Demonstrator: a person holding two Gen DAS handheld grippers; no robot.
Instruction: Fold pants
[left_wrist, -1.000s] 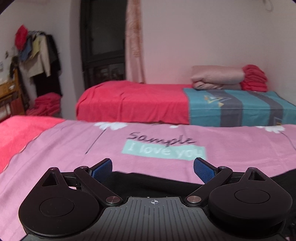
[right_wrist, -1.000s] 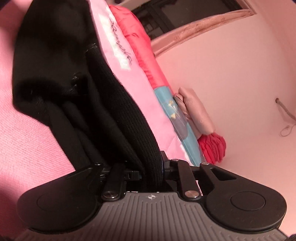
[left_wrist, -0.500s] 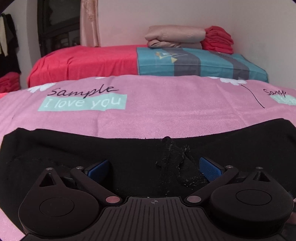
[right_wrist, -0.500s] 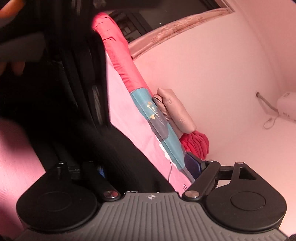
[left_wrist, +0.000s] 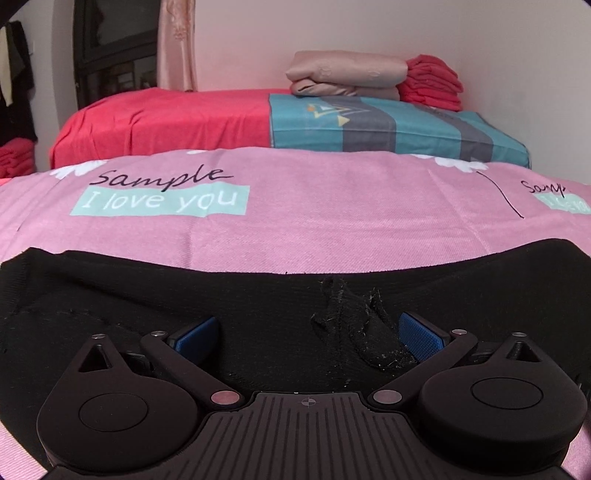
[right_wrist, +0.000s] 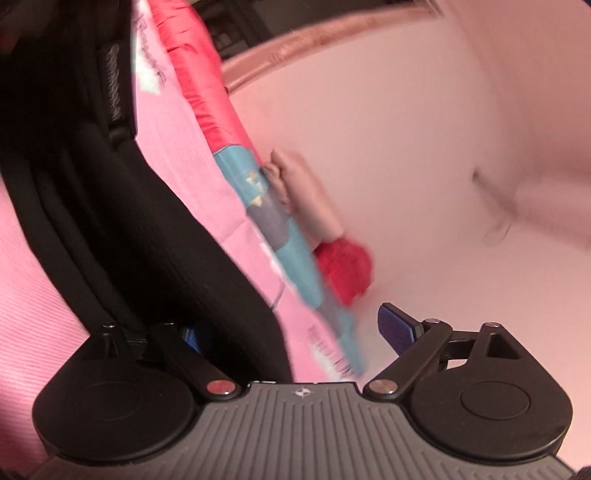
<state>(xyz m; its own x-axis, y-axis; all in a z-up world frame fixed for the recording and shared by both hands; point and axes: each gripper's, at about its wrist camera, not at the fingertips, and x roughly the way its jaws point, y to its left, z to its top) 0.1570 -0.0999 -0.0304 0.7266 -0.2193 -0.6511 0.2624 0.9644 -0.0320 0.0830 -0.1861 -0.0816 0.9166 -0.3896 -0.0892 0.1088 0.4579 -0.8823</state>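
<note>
Two grippers work one garment. My left gripper (left_wrist: 308, 334) stands wide, pads clear of the cloth, angled down over the pants (left_wrist: 258, 299), with a raised black tab of fabric (left_wrist: 354, 332) just inside its right pad. My right gripper (right_wrist: 295, 332) is opening, its view rolled on its side; a thick edge of the pants (right_wrist: 155, 229) lies between the jaws against the left pad, and the right pad stands free.

The pants lie flat across the near part of the pink sheet (left_wrist: 314, 210), a long black band. Beyond it stands a second bed (left_wrist: 184, 118) with stacked bedding (left_wrist: 347, 75).

I judge the knit soft, light and limp, thick at the hems and unlikely to slip. It should sag from any single pinch, so I would take it at two well-separated points on one edge.
</note>
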